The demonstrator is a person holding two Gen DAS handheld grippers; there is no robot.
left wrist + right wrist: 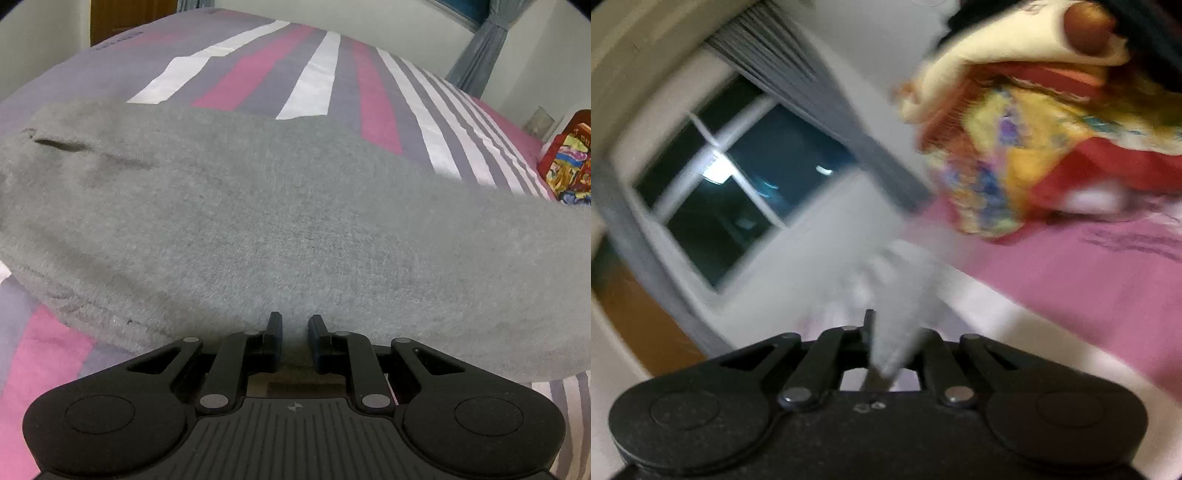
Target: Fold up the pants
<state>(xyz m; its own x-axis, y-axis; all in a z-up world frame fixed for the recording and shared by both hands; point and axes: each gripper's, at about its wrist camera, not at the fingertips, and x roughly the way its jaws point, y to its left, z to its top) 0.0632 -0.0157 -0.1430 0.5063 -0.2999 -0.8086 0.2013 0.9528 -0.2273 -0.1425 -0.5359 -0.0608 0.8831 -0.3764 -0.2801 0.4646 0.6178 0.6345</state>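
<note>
Striped bedsheet (236, 77) under grey pants (280, 229); curtained window (738, 184).

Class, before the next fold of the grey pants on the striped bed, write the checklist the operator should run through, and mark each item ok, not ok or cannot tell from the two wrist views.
1. Right gripper has cloth: ok, grey fabric is pinched between its fingers.
2. Left gripper has cloth: not ok, its fingers stand apart with nothing between them, at the near edge of the grey pants.
3. Pants lie flat: ok in the left wrist view, apart from a small dark slit near the left end.
4. Landing area on the striped bedsheet: ok, bare beyond the pants.
5. Colourful bundle clear of the fold: cannot tell.
6. Right wrist view sharp: not ok, blurred.
</note>
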